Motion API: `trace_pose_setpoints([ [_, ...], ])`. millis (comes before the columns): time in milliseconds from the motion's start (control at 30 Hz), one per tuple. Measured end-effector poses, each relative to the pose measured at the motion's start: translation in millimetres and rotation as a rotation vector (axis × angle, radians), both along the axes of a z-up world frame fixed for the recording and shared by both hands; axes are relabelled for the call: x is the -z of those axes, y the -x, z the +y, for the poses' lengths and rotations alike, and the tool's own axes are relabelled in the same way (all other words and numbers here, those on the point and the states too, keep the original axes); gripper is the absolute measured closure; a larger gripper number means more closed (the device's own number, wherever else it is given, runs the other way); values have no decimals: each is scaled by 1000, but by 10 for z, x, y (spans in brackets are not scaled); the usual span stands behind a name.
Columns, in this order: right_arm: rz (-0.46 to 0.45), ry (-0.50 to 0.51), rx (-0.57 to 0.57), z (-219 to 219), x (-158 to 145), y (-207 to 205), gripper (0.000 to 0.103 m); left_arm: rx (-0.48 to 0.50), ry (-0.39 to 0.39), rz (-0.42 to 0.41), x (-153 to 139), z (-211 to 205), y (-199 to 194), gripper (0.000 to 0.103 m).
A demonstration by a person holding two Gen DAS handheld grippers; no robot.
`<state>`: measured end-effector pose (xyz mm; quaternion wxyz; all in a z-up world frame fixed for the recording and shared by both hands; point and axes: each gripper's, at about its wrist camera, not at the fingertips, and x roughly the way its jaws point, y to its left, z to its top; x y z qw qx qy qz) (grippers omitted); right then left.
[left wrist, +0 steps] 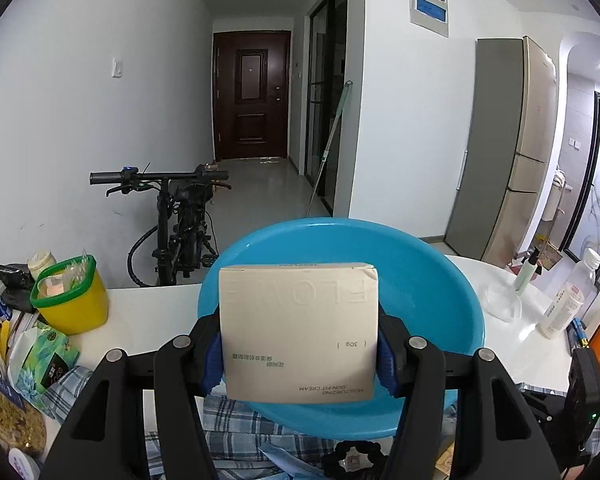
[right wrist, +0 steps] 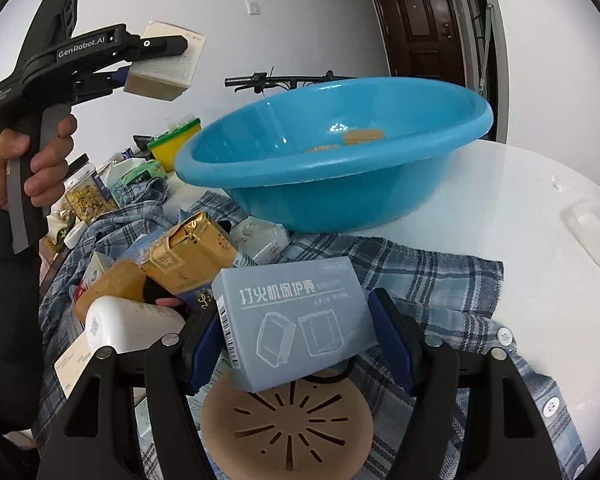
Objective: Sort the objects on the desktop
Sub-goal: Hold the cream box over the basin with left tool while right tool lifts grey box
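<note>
- Nearest the left wrist lens, the left claw (left wrist: 300, 354) is clamped on a beige cream box (left wrist: 299, 330), its blue pads pressing both sides; the box hangs in front of the blue basin (left wrist: 432, 280), above its near rim.
- Nearest the right wrist lens, the right claw (right wrist: 296, 350) is clamped on a grey-blue lighter-case box (right wrist: 296, 324), held low over a tan slotted disc (right wrist: 288, 420) on the near side of the basin.
- From the right wrist view, a hand (right wrist: 32, 160) grips the left claw's handle, up and left of the basin, with the beige box raised above the clutter.
- White counter (right wrist: 540, 184) carries the basin; two tan pieces lie inside the basin (right wrist: 364, 135).
- Plaid cloth (right wrist: 420, 268) is spread on the counter on the near side of the basin, touching its base.
- On the cloth left of the basin lie a gold foil packet (right wrist: 188, 252) and a white bottle (right wrist: 116, 324), among other packages.
- Yellow tub with a green rim (left wrist: 70, 300) stands on the counter left of the basin, with snack bags and a jar beside it.
- Right of the basin stand a pump bottle (left wrist: 526, 276) and two plastic bottles.
- Beyond the basin, a black bicycle (left wrist: 172, 216) leans against the white wall, a hallway leads to a dark brown door (left wrist: 252, 96), a mop leans beside a glass sliding door, and a tall fridge (left wrist: 512, 148) stands to the right.
</note>
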<state>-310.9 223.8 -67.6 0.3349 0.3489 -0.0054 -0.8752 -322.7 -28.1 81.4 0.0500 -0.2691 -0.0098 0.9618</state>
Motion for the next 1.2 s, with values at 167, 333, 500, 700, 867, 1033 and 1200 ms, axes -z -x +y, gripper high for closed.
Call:
trace_pose_setpoints([
  [167,30,43,15,70,-55,-31,35,-2,-6,-16,27,-19,36,41],
  [333,125,26,40,36,-259,-113,38,-16,-10,-23,44,-70,52,41],
  [500,152,-51,58,12,-585,-75,59,-19,-20,-23,29,-121,39,41],
  [700,82,-147,49,122,-420,-89,59,-17,-15,-26,33,-114,52,41],
  [867,3,-143,-4,144,-168,80,41,-17,-2,-42,77,-85,82,41],
  [1033,-119,-82,5,299,82,375,37,-16,-3,-47,89,-64,87,41],
  [1200,-155,-75,-17,287,206,419,32,-22,0,-59,127,-68,114,41],
])
